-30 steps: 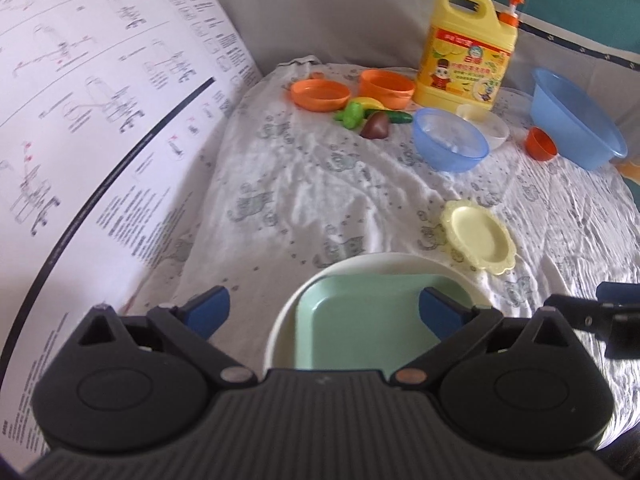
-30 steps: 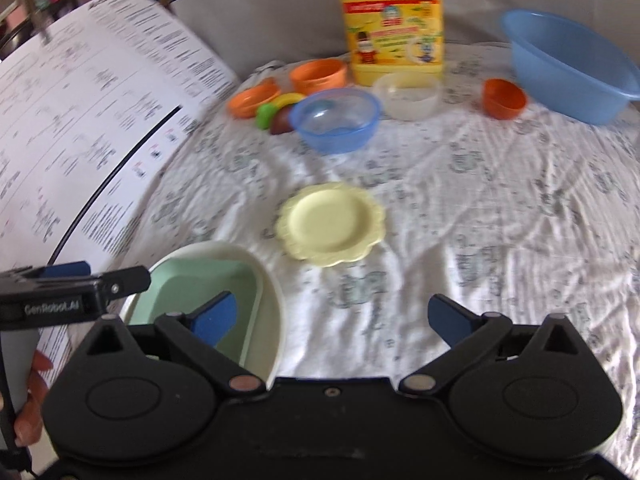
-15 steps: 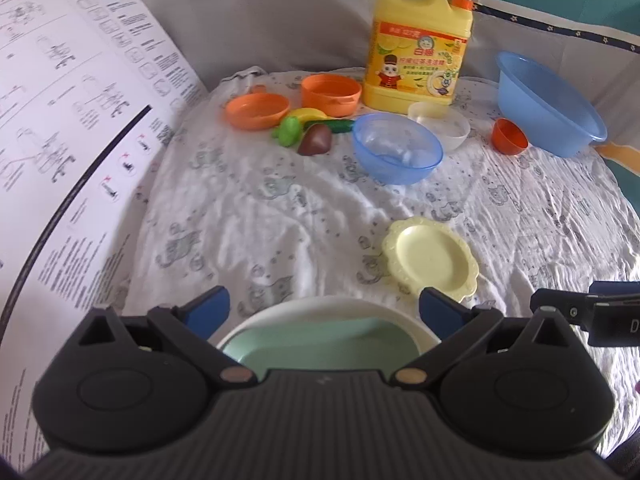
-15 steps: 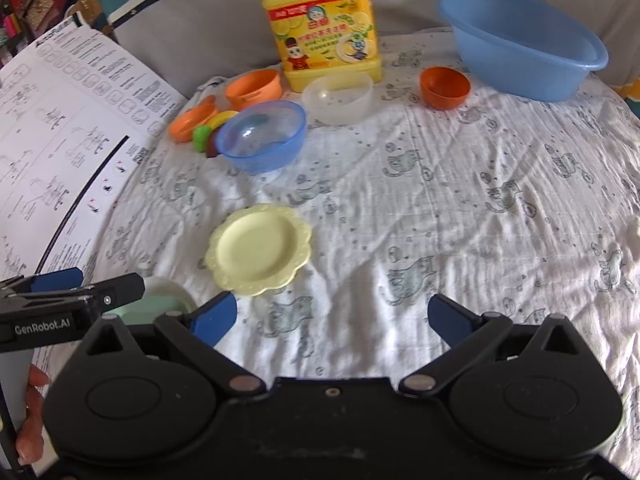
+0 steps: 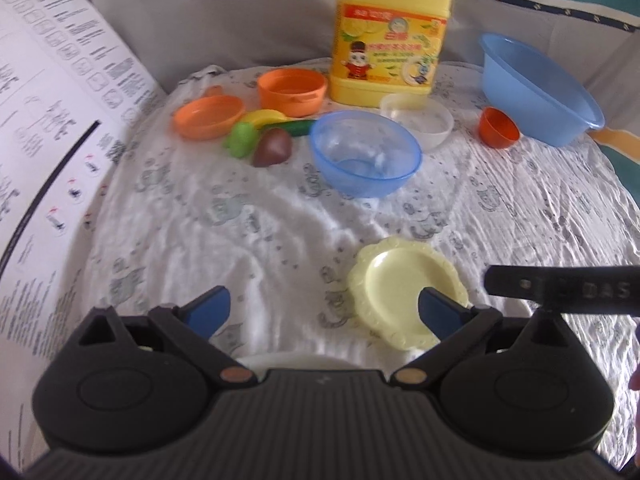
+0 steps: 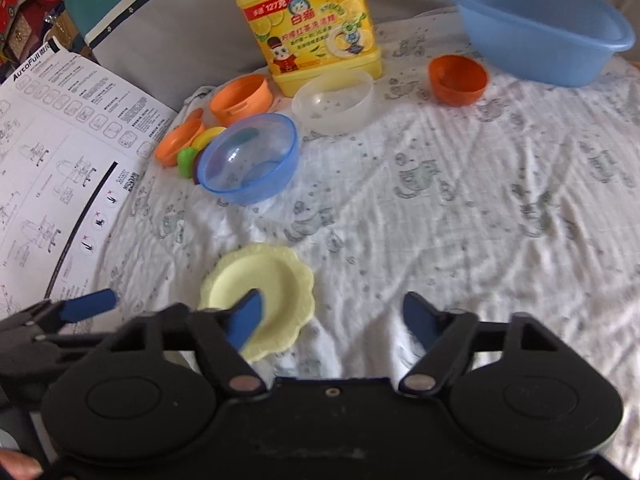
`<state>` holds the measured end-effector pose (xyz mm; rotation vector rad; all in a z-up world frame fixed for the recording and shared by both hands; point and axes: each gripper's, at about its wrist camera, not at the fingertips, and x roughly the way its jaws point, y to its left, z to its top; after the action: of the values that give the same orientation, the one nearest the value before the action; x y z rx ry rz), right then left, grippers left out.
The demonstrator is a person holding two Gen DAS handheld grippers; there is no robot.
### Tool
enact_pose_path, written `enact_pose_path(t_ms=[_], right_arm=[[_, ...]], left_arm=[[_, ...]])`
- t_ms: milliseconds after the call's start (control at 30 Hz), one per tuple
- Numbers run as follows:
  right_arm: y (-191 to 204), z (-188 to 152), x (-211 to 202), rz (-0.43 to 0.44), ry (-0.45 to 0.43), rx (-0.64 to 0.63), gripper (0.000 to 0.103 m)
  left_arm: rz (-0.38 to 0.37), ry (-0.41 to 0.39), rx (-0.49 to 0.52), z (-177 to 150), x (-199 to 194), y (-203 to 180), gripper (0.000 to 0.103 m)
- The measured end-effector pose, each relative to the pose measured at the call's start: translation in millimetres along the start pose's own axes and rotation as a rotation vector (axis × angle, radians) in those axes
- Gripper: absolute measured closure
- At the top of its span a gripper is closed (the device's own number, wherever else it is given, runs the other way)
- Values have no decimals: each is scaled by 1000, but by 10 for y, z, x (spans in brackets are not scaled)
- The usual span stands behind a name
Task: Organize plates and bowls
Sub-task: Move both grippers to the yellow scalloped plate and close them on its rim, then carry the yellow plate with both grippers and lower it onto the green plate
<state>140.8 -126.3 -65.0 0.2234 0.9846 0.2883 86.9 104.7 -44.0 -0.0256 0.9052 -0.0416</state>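
A scalloped yellow plate (image 5: 404,292) (image 6: 260,288) lies flat on the white cloth. My left gripper (image 5: 324,314) hovers just left of it, jaws wide and closing slightly, with only cloth between them; its right finger overlaps the plate's near edge. My right gripper (image 6: 334,324) hangs over the plate's right side, jaws closing. Its left fingertip (image 6: 246,322) is above the plate, and the pads press on nothing. Farther back sit a blue bowl (image 5: 366,156) (image 6: 250,158), a clear bowl (image 6: 332,100), a small orange bowl (image 6: 458,78) and an orange bowl (image 5: 292,90) beside an orange plate (image 5: 208,116).
A yellow detergent jug (image 6: 316,24) stands at the back, a big blue basin (image 6: 536,28) at the back right. Toy vegetables (image 5: 260,140) lie left of the blue bowl. A large printed sheet (image 5: 52,128) rises on the left. A white plate's rim (image 5: 296,360) shows under my left gripper.
Both grippers moved forward off the white plate with the green dish toward the yellow plate. The green dish has dropped out of view. The right jaws have narrowed.
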Motion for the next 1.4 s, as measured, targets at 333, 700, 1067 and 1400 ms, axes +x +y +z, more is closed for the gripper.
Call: enact_pose_path(t_ms=[333, 700, 1067, 1400], right_arm=[[-106, 67, 208, 31, 28, 46, 57], [-41, 59, 322, 95, 52, 43, 64], [122, 31, 395, 110, 30, -41, 78], [96, 79, 362, 91, 35, -8, 78]], left_arm=[[-74, 60, 44, 13, 257, -87, 35], [-141, 106, 63, 19, 422, -143, 63], [-140, 94, 62, 17, 452, -132, 62], [-96, 97, 61, 69, 429, -231, 63]])
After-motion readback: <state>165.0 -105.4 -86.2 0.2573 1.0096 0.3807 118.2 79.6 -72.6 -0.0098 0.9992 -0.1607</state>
